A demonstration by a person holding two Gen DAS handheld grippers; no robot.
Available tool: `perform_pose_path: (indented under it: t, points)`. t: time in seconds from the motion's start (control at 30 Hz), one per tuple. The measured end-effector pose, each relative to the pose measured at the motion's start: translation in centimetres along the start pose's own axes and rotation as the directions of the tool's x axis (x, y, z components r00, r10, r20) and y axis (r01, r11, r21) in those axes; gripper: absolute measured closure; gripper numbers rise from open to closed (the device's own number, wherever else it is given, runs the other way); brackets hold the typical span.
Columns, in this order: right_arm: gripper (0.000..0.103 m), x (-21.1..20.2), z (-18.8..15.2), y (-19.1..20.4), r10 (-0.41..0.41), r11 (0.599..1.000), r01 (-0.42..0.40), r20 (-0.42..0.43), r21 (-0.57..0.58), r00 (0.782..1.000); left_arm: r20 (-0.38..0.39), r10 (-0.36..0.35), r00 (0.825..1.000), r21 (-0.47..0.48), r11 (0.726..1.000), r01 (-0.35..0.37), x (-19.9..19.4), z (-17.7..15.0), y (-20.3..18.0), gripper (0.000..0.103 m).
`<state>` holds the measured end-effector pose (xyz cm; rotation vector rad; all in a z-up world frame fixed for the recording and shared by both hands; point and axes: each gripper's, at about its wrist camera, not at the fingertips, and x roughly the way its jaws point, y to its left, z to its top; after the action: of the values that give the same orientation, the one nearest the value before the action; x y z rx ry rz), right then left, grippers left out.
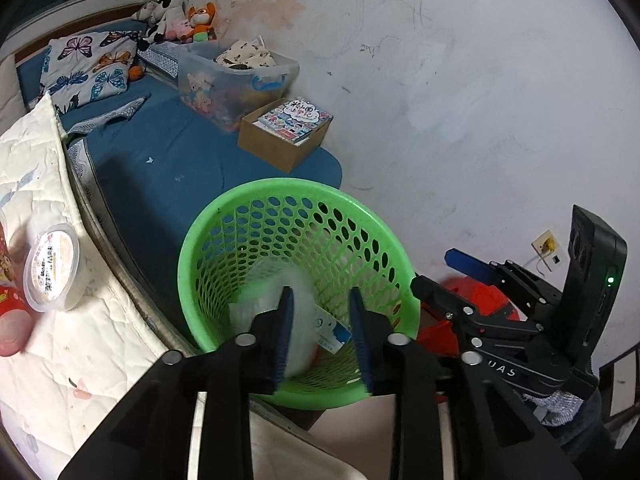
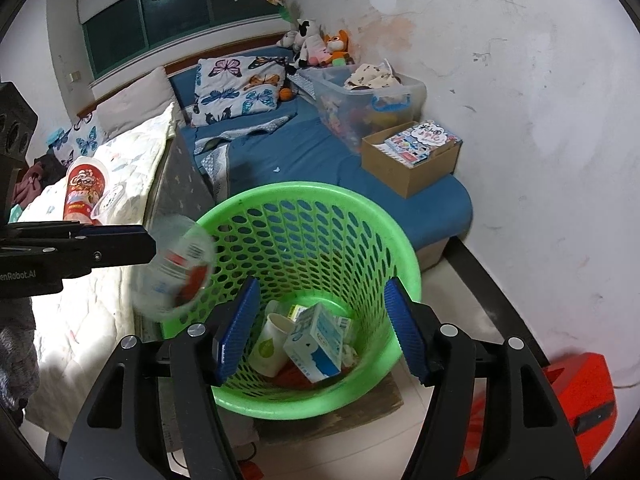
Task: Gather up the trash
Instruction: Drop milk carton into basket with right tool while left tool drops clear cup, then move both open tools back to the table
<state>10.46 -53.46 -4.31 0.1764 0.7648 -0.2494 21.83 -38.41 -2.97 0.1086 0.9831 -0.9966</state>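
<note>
A blurred clear cup [image 2: 174, 268] sits at the left of the right wrist view, just off the tip of the left gripper [image 1: 322, 332] and over the near rim of the green basket [image 2: 404, 248]. It looks to be dropping in. In the left wrist view the left jaws stand moderately apart with a blurred white shape between the pads, and whether they touch it I cannot tell. The right gripper [image 2: 320, 328] hangs over the basket mouth at lower centre, jaws wide and empty.

The step in hand seems to be the drop of a piece of trash. The basket already holds a blue-and-white carton [image 2: 316, 344] and a paper cup [image 2: 270, 346].

More trash lies on the white quilt [image 1: 60, 360] at the left: a red cup [image 2: 84, 192] and a small plastic tub [image 1: 52, 266], touching one another. The next move likely calls for a swing left to one of these, jaws opened wide enough for it.

The room is a bedroom: a blue sheet [image 2: 312, 152], a butterfly pillow [image 2: 236, 88], soft toys [image 2: 316, 42], a clear bin [image 2: 360, 100] and a cardboard box [image 2: 408, 164] along a scuffed white wall [image 2: 520, 120].
</note>
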Motion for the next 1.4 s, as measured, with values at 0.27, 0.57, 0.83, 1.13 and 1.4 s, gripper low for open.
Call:
perform_pose_path:
  t: [0.27, 0.57, 0.83, 1.13, 1.4]
  points:
    - [0.037, -1.4, 0.4, 1.7, 0.019, 0.999, -0.018, 0.024, -0.028, 1.000, 0.039, 0.018, 0.999, 0.002, 1.000, -0.018, -2.8, -1.0, 0.2, 0.062]
    - [0.033, -2.8, 0.9, 4.6, 0.064, 0.996, -0.061, 0.053, -0.068, 0.997, 0.110, 0.080, 0.991, -0.033, 0.996, -0.077, -8.4, -3.7, 1.9, 0.062]
    - [0.031, -2.7, 1.6, 8.8, 0.133, 0.985, -0.126, 0.051, -0.118, 0.990, 0.165, 0.180, 0.970, -0.118, 0.980, -0.162, -13.8, -7.8, 5.9, 0.060]
    - [0.026, -2.4, 2.2, 14.2, 0.204, 0.962, -0.192, 0.041, -0.192, 0.978, 0.207, 0.344, 0.916, -0.261, 0.922, -0.287, -20.0, -11.6, 12.2, 0.055]
    - [0.026, -2.2, 2.2, 19.0, 0.260, 0.935, -0.246, 0.021, -0.256, 0.965, 0.168, 0.489, 0.856, -0.339, 0.844, -0.416, -22.5, -14.3, 18.4, 0.055]
